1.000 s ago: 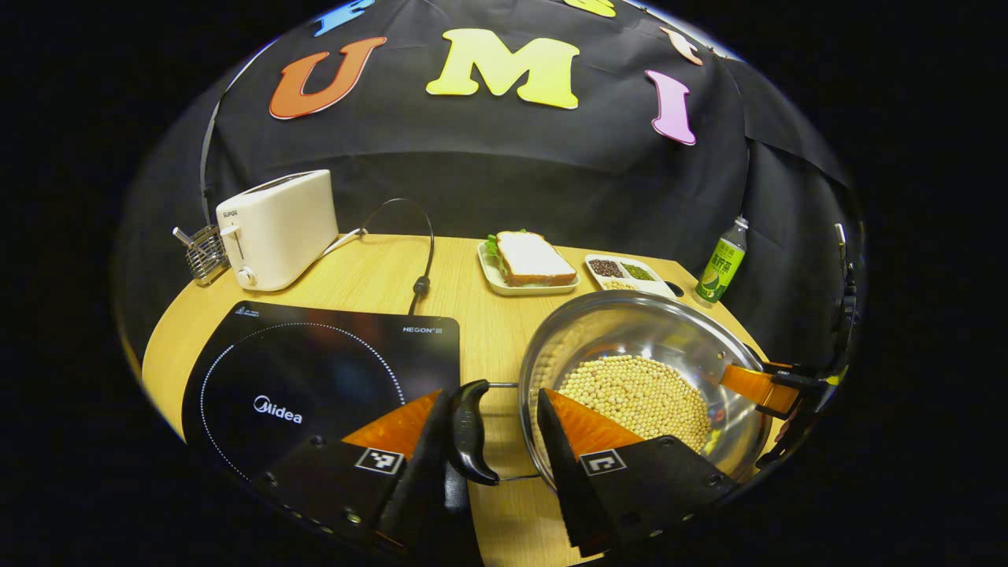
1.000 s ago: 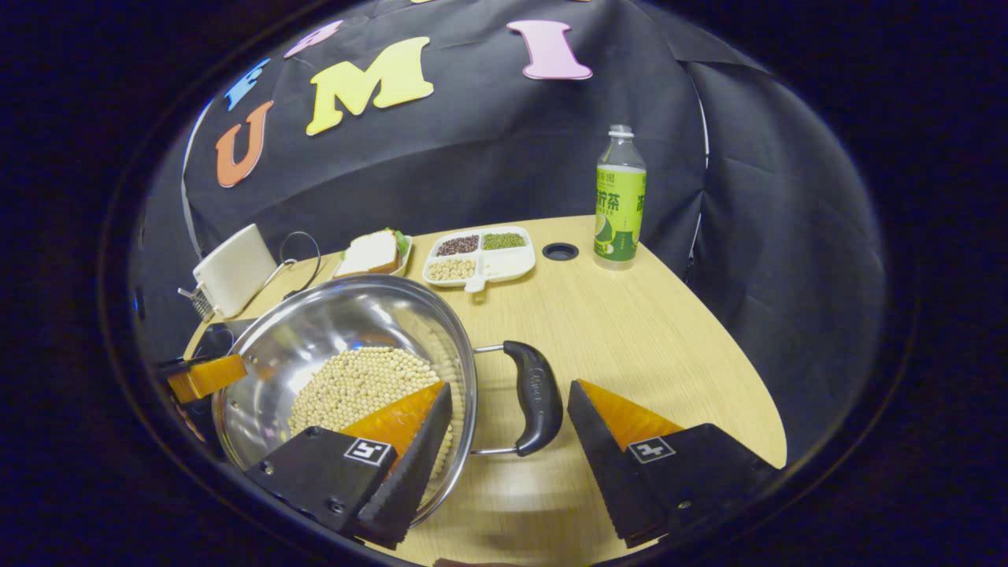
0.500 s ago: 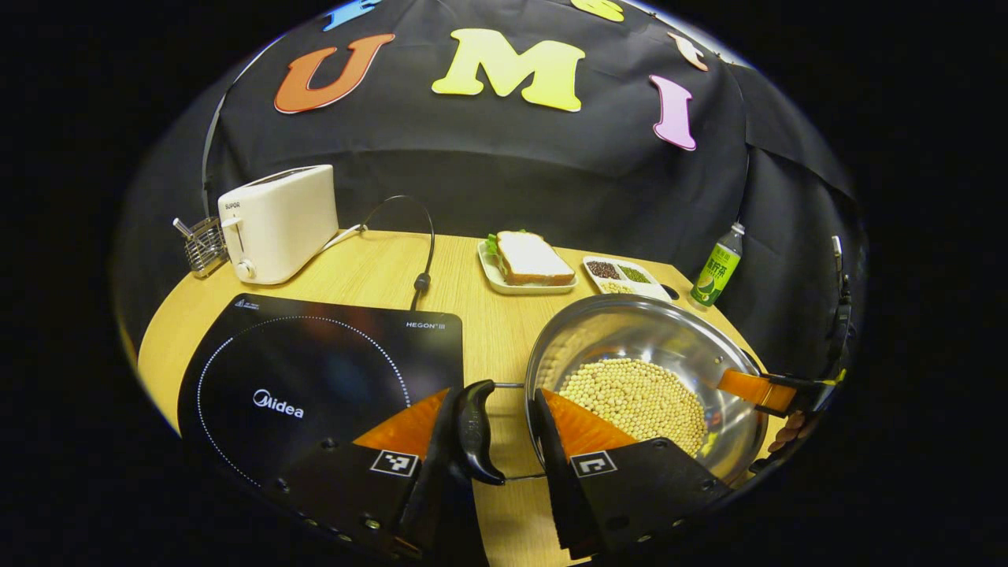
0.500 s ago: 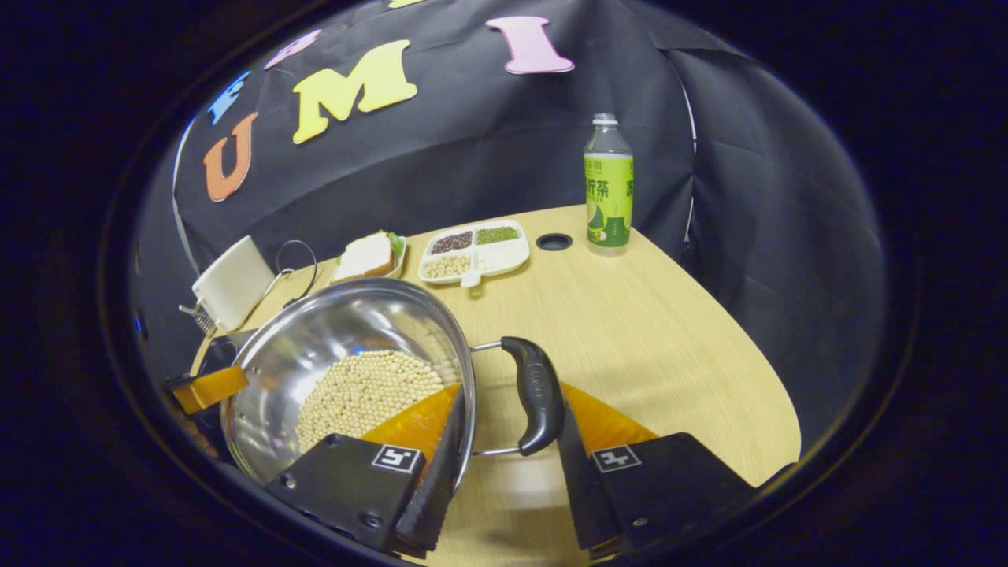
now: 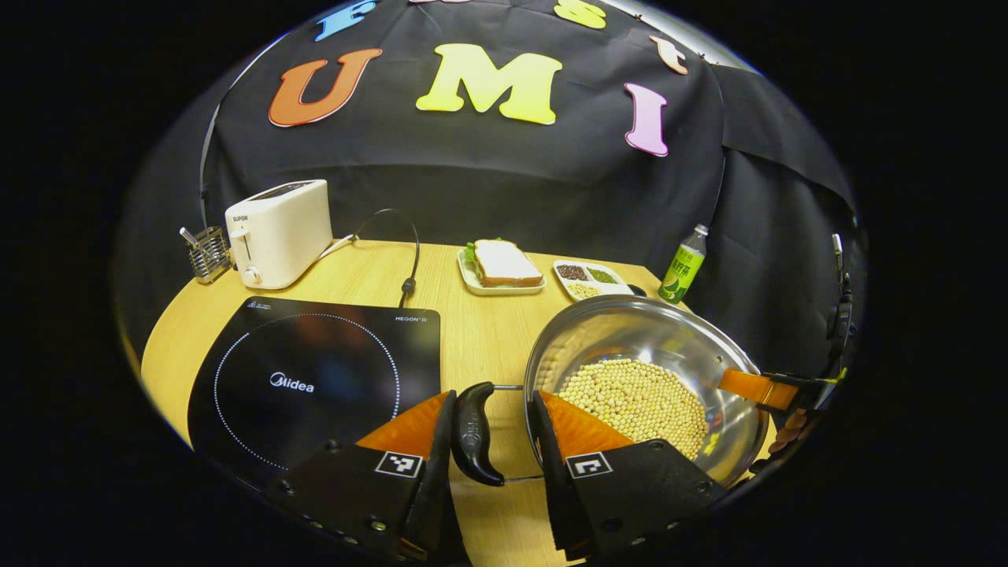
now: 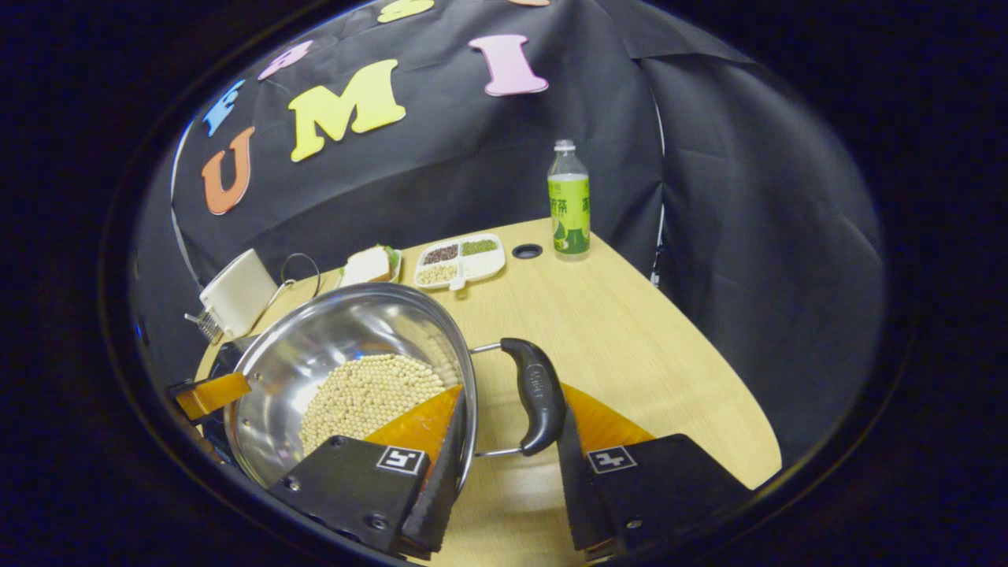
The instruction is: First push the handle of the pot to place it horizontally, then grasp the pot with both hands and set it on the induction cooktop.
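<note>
Holding the pot [image 5: 642, 370] of beans by both side handles, left tool [image 5: 490, 429] and right tool [image 6: 510, 425] each clamped across one, right of the cooktop [image 5: 315, 378], I fear uneven lifting tips it and spills beans over the desk [image 6: 630, 354].

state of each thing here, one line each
pot: off the cooktop, holds beans
left handle: level, between left gripper fingers
right handle: level, between right gripper fingers
cooktop: bare
bottle: upright, capped
toaster: lever up
</note>
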The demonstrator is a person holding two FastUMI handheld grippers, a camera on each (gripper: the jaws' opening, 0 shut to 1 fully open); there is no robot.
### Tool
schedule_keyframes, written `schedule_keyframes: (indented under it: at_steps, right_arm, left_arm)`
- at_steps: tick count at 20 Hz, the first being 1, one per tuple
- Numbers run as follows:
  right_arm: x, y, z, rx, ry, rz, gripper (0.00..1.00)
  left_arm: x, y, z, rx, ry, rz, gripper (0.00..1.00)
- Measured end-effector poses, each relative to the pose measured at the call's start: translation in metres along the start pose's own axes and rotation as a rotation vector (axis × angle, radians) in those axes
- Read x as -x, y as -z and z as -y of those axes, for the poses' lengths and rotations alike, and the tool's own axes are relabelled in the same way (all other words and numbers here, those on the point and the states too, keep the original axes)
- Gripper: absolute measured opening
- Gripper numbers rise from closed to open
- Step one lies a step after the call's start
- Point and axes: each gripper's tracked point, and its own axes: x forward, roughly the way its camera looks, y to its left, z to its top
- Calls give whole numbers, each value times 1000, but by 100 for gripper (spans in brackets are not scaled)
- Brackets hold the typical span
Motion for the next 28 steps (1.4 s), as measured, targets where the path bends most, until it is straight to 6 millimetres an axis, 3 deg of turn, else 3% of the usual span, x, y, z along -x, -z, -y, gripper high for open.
schedule_keyframes:
  at_steps: [6,10,13,21,28]
  right_arm:
    - [44,-7,-23,-9,-29,12,60]
    - [63,-10,-55,15,-55,29,60]
    - [70,-10,-87,42,-80,30,60]
    - [61,-4,-187,85,-178,-1,61]
    - [40,-10,-259,119,-216,-22,61]
  left_arm:
    - [47,-24,-11,-26,-13,87,51]
    - [74,-32,-36,-8,-30,115,51]
    - [91,-38,-65,-1,-58,138,51]
    - [122,-57,-153,16,-164,178,51]
    - [122,-78,-214,34,-215,193,51]
